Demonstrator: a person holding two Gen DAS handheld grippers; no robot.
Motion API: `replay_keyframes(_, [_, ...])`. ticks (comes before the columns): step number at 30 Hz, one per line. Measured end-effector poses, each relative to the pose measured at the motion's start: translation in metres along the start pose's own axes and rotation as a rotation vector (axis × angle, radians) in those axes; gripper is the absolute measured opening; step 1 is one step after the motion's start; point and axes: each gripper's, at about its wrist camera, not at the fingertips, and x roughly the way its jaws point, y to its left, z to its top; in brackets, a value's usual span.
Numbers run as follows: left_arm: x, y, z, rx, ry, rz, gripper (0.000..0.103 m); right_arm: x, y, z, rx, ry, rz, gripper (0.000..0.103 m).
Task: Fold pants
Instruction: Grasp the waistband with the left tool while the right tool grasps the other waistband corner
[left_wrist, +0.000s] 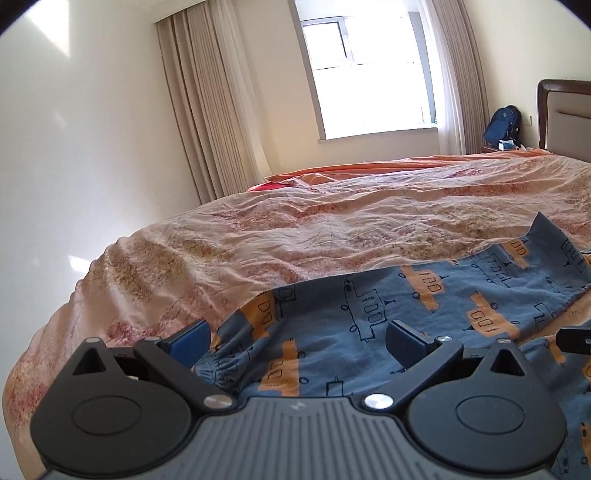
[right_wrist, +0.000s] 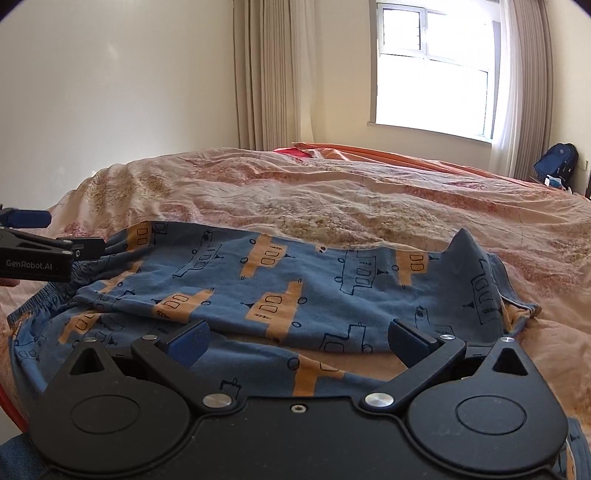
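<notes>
The pants, blue with orange and outlined vehicle prints, lie on the near part of the bed, on top of a pinkish floral bedspread that is wrinkled throughout. They are partly folded: one layer lies doubled over another, with a strip of bedspread showing between the upper layer's near edge and the lower layer closest to you. The gathered elastic waistband sits at the left end in the right wrist view, and the opposite end stands up in a small peak at the right. Your left gripper hovers over the waistband end of the garment with its fingers spread wide apart; fabric shows in the gap between them, and nothing is pinched. Its blue pad is close beside the bunched waistband; whether it touches the cloth cannot be told. Your right gripper is likewise spread wide, poised over the near edge of the folded layer, gripping nothing. In the right wrist view the left gripper enters from the left edge, level with the waistband. Beyond the garment the bedspread runs on to the far side of the bed, where an orange sheet and a small patch of red fabric show. A bright window flanked by beige curtains is set in the far wall. A blue backpack stands near the corner, beside a padded headboard with a dark wooden frame.
</notes>
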Motion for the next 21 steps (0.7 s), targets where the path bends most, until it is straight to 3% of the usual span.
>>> replay_keyframes(5, [0.051,-0.006,0.012,0.054,0.045,0.016,0.103,0.029,-0.019,0.006,-0.085,-0.076,0.06,0.103])
replay_keyframes(10, [0.086,-0.008,0.018,0.104,0.062,0.039,0.103,0.057,-0.045,0.022,-0.141,-0.106,0.049,0.103])
replay_keyframes(14, [0.108,-0.009,0.022,0.158,0.068,0.047,0.103,0.086,-0.06,0.031,-0.204,-0.043,0.074,0.103])
replay_keyframes(17, [0.121,-0.009,0.026,0.213,0.059,0.041,0.103,0.108,-0.071,0.042,-0.23,0.023,0.15,0.103])
replay_keyframes(21, [0.133,0.007,0.032,0.278,0.018,0.022,0.103,0.124,-0.076,0.062,-0.276,0.047,0.245,0.103])
